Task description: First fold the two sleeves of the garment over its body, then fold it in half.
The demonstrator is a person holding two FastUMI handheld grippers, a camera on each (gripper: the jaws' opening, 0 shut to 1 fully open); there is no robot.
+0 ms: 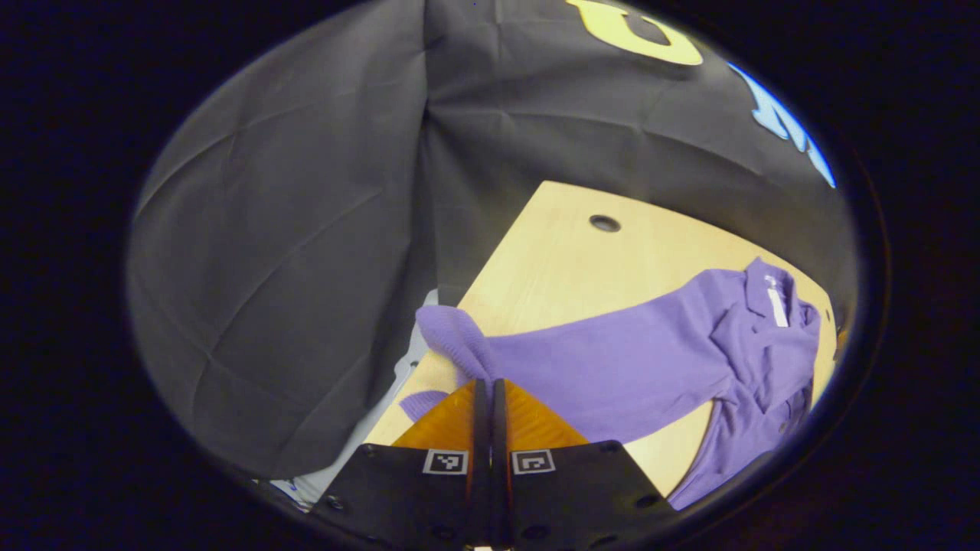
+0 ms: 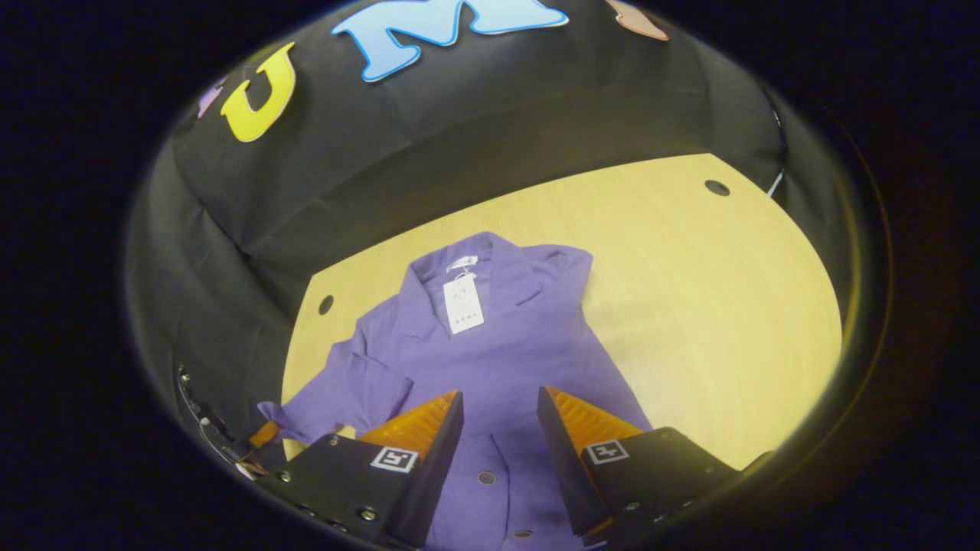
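Observation:
A purple buttoned garment [image 2: 498,344] lies face up on the light wooden table [image 2: 689,306], with a white tag [image 2: 463,302] at its collar. My right gripper [image 2: 501,398] hovers open over the middle of the body, and cloth shows between its fingers. One long sleeve [image 1: 612,360] stretches from the shoulder out to the table's edge. My left gripper [image 1: 490,386] is shut on that sleeve near its cuff [image 1: 452,333], which bunches up just past the fingertips. In the right gripper view this sleeve [image 2: 344,394] runs to the lower left.
The black cloth wall [image 1: 306,229] hangs close behind the table's edge and corner. The tabletop has small round holes [image 1: 604,223] [image 2: 717,187]. Bare wood [image 2: 727,344] spreads to the right of the garment.

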